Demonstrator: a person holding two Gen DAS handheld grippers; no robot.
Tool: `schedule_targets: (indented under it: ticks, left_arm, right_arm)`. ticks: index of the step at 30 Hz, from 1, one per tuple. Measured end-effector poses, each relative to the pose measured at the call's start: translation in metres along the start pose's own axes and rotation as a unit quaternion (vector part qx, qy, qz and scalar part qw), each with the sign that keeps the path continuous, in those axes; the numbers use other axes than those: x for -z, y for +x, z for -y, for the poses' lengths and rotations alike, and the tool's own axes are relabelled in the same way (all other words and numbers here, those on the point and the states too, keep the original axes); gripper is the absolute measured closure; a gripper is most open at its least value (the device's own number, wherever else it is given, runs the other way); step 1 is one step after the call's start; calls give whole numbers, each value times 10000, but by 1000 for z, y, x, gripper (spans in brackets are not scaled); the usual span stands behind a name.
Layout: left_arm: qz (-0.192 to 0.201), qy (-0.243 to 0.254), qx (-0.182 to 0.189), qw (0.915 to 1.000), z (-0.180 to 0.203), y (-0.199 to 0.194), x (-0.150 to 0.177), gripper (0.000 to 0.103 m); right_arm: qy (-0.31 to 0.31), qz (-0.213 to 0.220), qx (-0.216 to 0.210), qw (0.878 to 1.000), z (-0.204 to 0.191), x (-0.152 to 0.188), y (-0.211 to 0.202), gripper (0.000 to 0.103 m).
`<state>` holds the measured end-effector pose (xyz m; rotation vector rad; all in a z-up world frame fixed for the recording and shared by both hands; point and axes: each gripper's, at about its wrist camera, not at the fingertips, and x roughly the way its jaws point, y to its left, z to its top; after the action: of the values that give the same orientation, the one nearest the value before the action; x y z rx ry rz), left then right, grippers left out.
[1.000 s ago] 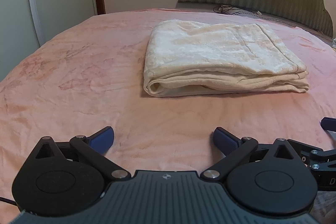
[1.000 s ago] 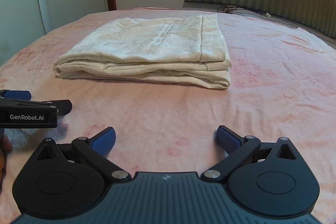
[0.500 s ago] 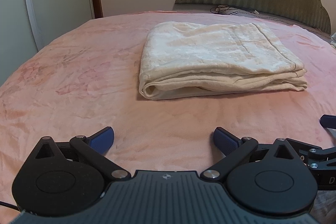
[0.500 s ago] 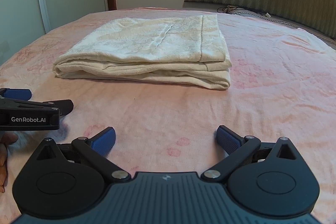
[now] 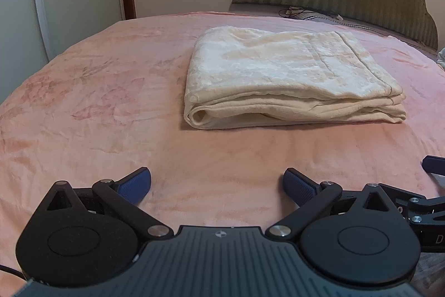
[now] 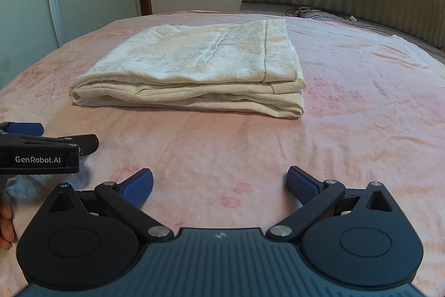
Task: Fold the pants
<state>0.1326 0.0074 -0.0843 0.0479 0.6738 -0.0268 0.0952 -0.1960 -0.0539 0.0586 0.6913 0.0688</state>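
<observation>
Left tongs: the black left gripper with blue ribbed pads (image 5: 217, 183) has its jaws spread wide, empty, low over the blanket.
Right tongs: the black right gripper with blue pads (image 6: 219, 183) is likewise spread and empty, just beside the left one.
Pants: the cream, textured fabric pants (image 5: 289, 80) lie ahead of both, apart from them, as a flat layered rectangle.
Bed: the pink plush blanket (image 6: 361, 113) is under everything.
Progress: folding looks finished; at most a slight squaring of the edges is left.

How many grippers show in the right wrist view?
2. The right gripper fills the bottom, jaws open over the pink bedspread. The left gripper enters at the left edge, short of the folded pants.
</observation>
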Motion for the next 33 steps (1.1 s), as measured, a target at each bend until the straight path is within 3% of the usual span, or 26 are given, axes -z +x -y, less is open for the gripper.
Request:
schedule_targets:
  ticks: [33]
  left_arm:
    - [-3, -14, 7, 10000, 0, -1, 0, 0]
  right_arm:
    - [-44, -13, 39, 10000, -4, 1, 2, 0]
